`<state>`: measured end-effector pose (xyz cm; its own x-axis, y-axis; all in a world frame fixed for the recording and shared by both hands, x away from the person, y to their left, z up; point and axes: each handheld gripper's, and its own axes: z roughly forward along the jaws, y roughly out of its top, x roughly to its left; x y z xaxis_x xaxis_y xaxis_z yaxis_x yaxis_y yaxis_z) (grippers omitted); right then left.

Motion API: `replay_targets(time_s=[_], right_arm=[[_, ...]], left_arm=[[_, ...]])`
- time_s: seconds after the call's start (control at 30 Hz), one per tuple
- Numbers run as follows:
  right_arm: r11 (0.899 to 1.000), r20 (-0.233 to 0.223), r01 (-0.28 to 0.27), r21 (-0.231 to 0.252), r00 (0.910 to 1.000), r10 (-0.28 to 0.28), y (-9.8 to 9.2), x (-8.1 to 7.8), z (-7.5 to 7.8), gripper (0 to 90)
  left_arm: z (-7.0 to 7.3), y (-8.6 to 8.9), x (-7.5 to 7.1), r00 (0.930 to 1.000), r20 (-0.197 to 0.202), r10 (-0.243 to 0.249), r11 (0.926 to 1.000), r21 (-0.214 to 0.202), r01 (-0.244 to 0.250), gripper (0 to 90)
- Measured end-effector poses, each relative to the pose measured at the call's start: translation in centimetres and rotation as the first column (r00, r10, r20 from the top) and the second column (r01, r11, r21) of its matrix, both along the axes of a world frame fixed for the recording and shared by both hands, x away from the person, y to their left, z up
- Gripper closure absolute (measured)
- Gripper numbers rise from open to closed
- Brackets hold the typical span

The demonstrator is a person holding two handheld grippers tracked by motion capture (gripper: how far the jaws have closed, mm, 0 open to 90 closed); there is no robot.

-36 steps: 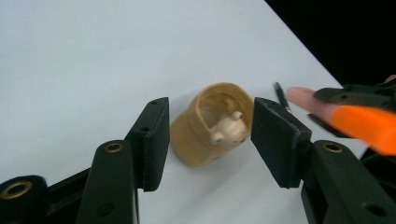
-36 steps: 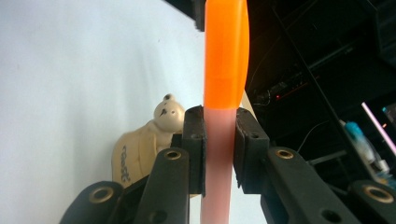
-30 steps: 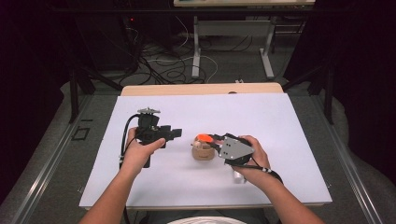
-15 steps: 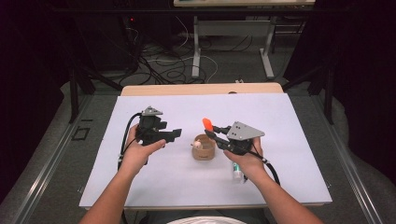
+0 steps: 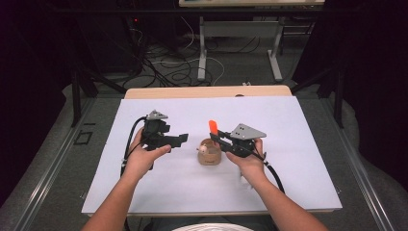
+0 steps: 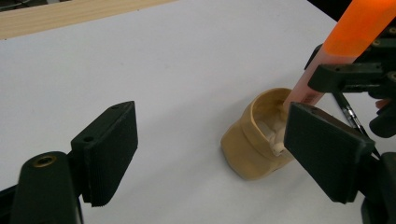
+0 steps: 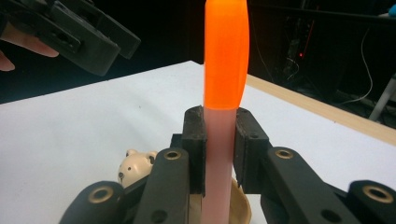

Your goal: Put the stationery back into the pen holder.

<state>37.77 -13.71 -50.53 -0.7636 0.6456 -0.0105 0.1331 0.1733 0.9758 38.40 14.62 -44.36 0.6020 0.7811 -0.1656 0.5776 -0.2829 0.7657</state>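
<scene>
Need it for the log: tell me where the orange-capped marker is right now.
The orange-capped marker stands upright, clamped in the right gripper, its lower end at the tan cup near the middle of the white table.

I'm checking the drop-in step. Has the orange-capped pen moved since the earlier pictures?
Yes. The pen, shut in the right tool, has swung from lying low over the tan cup to standing upright above the cup's right rim.

- in your right gripper view the orange-capped pen (image 7: 226, 70) runs off the top edge, and its lower end is hidden behind the jaws.
- the bear cup (image 7: 135, 167) sits mostly covered there.
- the print on the pen is too small to read.
</scene>
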Motion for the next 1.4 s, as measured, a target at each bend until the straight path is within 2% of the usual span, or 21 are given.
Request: replay_targets(time_s=[0.13,0.27,0.53,0.73,0.8,0.93,1.0,1.07,1.1,1.23,1.4], right_arm=[[1.000,-0.041,0.013,0.025,0.9991,-0.012,0.1,0.2,-0.4,77.3],[0.999,-0.081,0.028,0.027,0.9964,-0.025,0.2,0.3,-0.9,77.3],[0.999,-0.129,0.037,-0.014,0.9909,-0.039,0.3,0.8,-1.8,77.1],[0.996,-0.118,0.033,-0.081,0.9921,-0.042,0.6,0.8,-2.1,75.4],[0.995,-0.137,0.034,-0.098,0.9894,-0.048,0.5,0.7,-2.1,75.3],[0.996,-0.130,0.041,-0.085,0.9902,-0.052,0.5,0.8,-2.1,73.2],[0.994,-0.121,0.047,-0.095,0.9909,-0.058,0.5,0.7,-1.9,65.6],[0.989,-0.097,0.075,-0.125,0.9915,-0.087,0.6,0.6,-1.8,61.4],[0.989,-0.101,0.086,-0.121,0.9900,-0.099,0.6,0.5,-1.7,59.3],[0.986,-0.097,0.100,-0.132,0.9889,-0.113,0.5,0.6,-1.7,55.9],[0.989,-0.091,0.096,-0.114,0.9901,-0.106,0.2,0.6,-1.4,52.8]], left_arm=[[0.0,0.1,0.0,1.0000,-0.007,0.007,1.0000,-0.006,-0.007,18.0],[-0.3,0.2,0.1,0.9998,-0.018,0.003,1.0000,0.004,-0.003,18.1],[-0.6,0.1,0.2,0.9997,-0.024,0.000,1.0000,0.006,0.000,18.1],[-0.6,0.3,0.3,0.9997,-0.024,0.002,1.0000,0.004,-0.002,18.1],[-0.6,0.3,0.3,0.9997,-0.022,0.003,1.0000,0.002,-0.003,18.1],[-0.6,0.3,0.3,0.9997,-0.025,0.004,1.0000,0.005,-0.004,18.1],[-0.7,0.3,0.3,0.9995,-0.030,0.006,1.0000,0.003,-0.006,18.1],[-0.7,0.3,0.3,0.9994,-0.033,0.007,1.0000,0.003,-0.007,18.1],[-0.7,0.3,0.3,0.9995,-0.032,0.008,1.0000,0.003,-0.008,18.1],[-0.7,0.2,0.3,0.9993,-0.035,0.012,0.9999,0.002,-0.012,18.1],[-0.7,0.4,0.4,0.9993,-0.037,0.003,1.0000,-0.002,-0.003,18.1]])
